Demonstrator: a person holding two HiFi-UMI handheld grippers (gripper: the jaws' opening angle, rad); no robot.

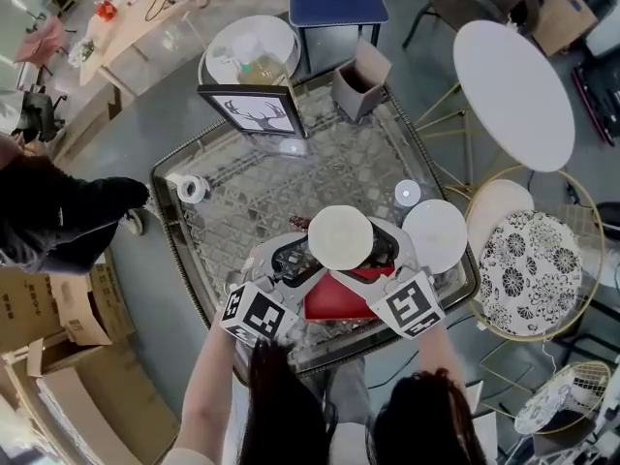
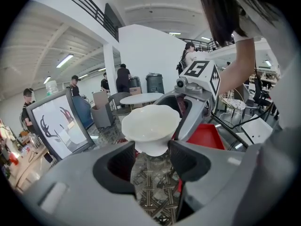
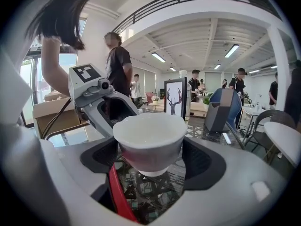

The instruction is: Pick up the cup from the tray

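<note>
A white cup (image 1: 340, 237) hangs above the red tray (image 1: 339, 300), gripped from two sides. In the left gripper view my left gripper (image 2: 151, 150) is shut on the narrow foot of the cup (image 2: 150, 125), with the tray (image 2: 209, 136) below to the right. The right gripper view shows my right gripper (image 3: 150, 160) shut on the cup's bowl (image 3: 150, 140), pads touching both sides, and the tray's edge (image 3: 117, 192) underneath. In the head view the left gripper (image 1: 300, 258) and right gripper (image 1: 383, 250) face each other across the cup.
The tray lies at the near edge of a glass table (image 1: 252, 197) with a lattice pattern. On it stand a framed deer picture (image 1: 254, 111), a white plate (image 1: 435, 235), a tape roll (image 1: 192, 189) and a grey box (image 1: 358, 85). A patterned chair (image 1: 528, 260) stands to the right.
</note>
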